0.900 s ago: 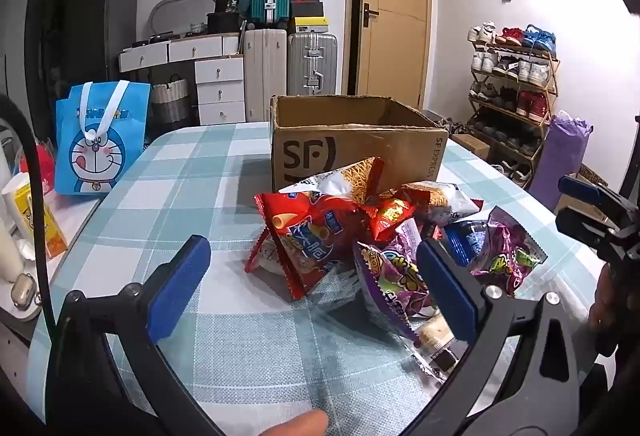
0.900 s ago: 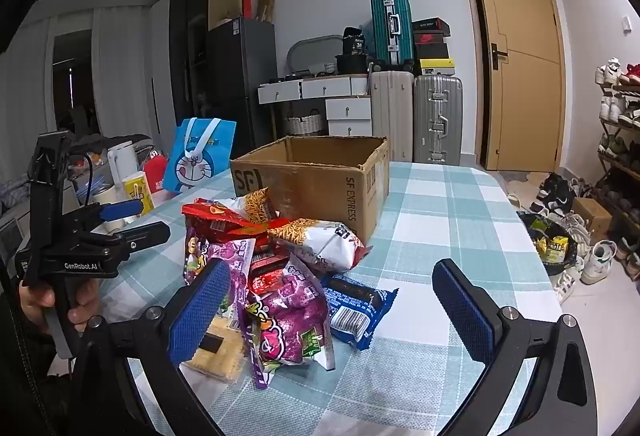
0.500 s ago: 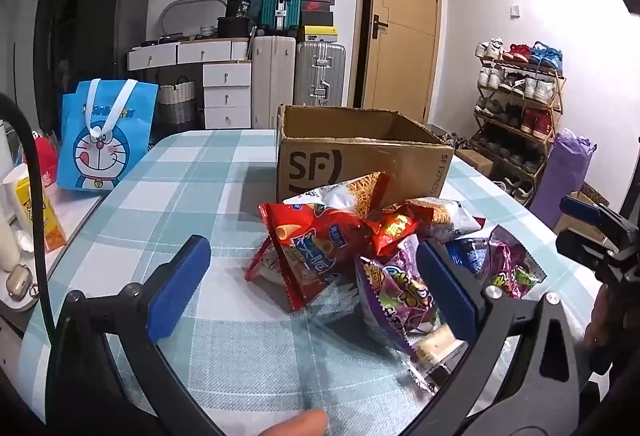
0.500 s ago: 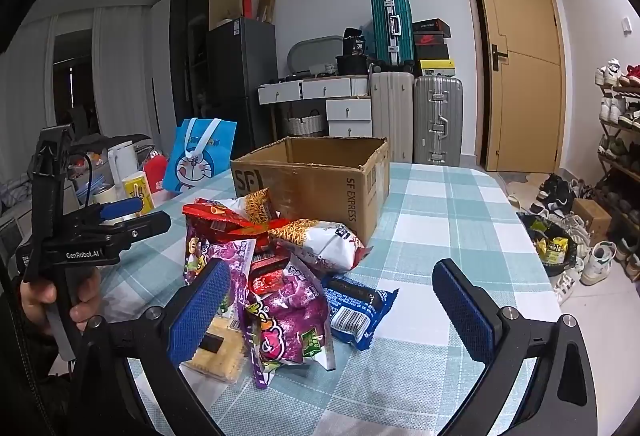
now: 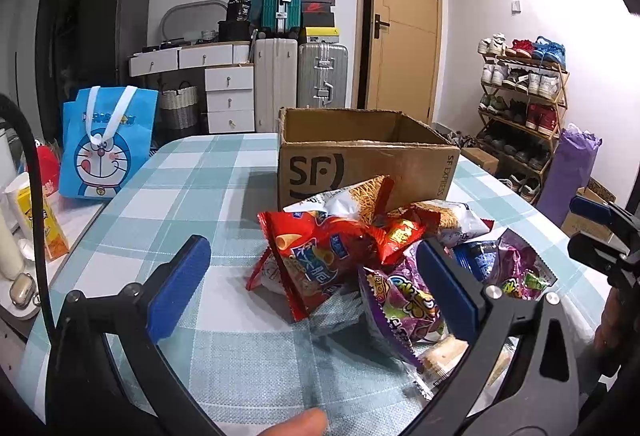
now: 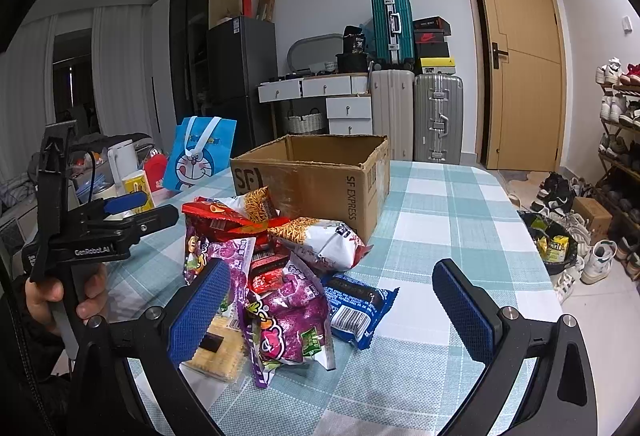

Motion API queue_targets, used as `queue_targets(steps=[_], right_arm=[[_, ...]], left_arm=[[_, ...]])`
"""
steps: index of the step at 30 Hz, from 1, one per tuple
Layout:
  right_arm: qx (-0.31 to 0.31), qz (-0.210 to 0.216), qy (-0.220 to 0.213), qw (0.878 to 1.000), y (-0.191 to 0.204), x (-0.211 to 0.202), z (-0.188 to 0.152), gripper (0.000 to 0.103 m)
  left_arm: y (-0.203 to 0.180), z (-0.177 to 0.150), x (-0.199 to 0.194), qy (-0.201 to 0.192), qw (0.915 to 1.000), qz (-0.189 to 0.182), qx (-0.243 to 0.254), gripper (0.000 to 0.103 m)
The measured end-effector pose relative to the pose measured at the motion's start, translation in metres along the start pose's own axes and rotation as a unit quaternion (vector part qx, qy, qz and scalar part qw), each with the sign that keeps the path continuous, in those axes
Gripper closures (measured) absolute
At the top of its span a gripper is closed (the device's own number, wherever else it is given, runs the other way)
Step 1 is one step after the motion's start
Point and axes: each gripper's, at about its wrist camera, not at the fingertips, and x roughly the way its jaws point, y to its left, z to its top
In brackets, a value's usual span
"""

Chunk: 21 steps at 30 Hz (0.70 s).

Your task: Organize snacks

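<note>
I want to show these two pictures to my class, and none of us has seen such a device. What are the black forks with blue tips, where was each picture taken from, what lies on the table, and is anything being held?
There is no robot. A person holds a hand-operated gripper in each hand, and each carries a wide-angle camera looking forward along its two blue-padded fingers.

One picture is from the left gripper, the other from the right gripper. Each view also shows the other gripper at its edge, and in the right view a hand grips the left one's handle.

On the checked tablecloth lies a pile of snack bags, and behind it stands an open cardboard box. A blue cartoon bag stands further left.

Both grippers are wide open and hold nothing. They hang above the table near the pile.
</note>
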Motion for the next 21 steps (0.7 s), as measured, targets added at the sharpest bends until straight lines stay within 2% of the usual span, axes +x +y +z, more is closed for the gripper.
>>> queue_targets(steps=[7,15,21], right_arm=[[0.0,0.001,0.0,1.0,0.0,-0.0012,-0.0007,0.0],[-0.001,-0.002,0.003,1.0,0.0014,0.0003,-0.0008,0.0],[0.002,-0.008,0.014,1.0,0.0005,0.0029,-0.0006,0.0]], left_arm=[[-0.0002,-0.0005,0.0012,-0.001,1.0,-0.002,-0.002,0.0],[0.0056,-0.0051,0.0017,0.025,0.9996,-0.01,-0.003,0.0],[0.0021,-0.0064,-0.0013,0.023,0.9996,-0.013,0.007,0.0]])
